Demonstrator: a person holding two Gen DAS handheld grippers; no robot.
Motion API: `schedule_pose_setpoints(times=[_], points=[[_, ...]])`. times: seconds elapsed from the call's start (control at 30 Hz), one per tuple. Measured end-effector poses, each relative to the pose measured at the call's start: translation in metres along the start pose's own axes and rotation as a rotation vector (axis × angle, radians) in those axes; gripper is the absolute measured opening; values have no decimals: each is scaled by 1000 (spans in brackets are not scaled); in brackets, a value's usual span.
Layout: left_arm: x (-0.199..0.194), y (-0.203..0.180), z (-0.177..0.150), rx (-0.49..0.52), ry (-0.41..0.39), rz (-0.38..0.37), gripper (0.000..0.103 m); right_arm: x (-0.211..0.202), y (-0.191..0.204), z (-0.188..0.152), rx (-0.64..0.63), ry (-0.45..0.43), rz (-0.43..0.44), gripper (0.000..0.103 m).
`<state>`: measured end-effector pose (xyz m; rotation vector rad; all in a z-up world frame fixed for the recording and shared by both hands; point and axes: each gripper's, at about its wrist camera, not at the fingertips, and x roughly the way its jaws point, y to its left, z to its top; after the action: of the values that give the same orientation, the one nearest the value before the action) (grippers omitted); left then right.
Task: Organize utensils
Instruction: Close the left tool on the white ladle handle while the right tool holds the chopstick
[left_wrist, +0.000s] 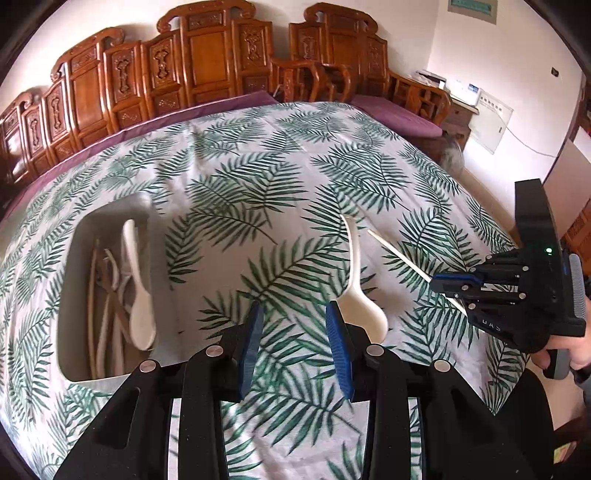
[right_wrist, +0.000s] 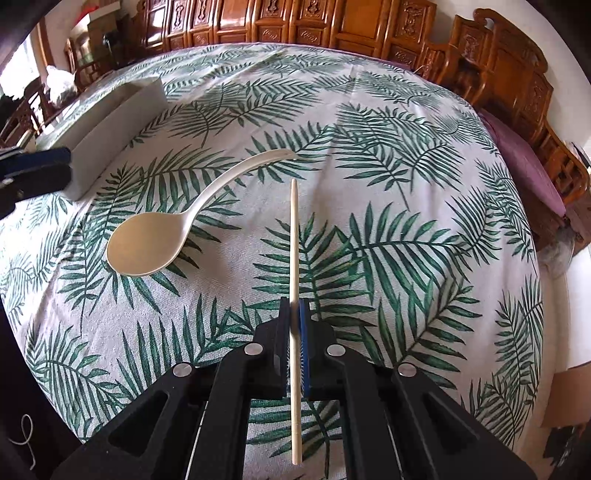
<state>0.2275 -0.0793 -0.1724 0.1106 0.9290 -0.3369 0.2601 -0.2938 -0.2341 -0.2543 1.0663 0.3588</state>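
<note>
Your right tool (right_wrist: 294, 325) is closed on a single chopstick (right_wrist: 294, 258), pinched partway along so most of its length points ahead. Your left tool (left_wrist: 293, 332) hovers wide apart and empty over the leaf-print counter (left_wrist: 258, 166), beside the cream spoon (left_wrist: 364, 302), probably its next pick. The left view alone shows the white tray's (left_wrist: 70, 295) contents: a spoon and several chopsticks. The right view alone shows the pads closed on the stick.
</note>
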Motion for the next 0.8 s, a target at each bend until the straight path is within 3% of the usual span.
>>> schedule_pose_setpoints(times=[0.5,0.57,0.6,0.8], points=[[69,-38,29,68,109,-6,33,5,-9,-4,35,-17,41,6],[75,-41,33,76,120,-1,43,5,-10,-4,42,-17,48,6],[78,-42,35,79,119,0,55,5,-11,-4,44,-18,52,6],[91,-45,43,83,136,7,57,4,-19,-6,65,-16,45,6]])
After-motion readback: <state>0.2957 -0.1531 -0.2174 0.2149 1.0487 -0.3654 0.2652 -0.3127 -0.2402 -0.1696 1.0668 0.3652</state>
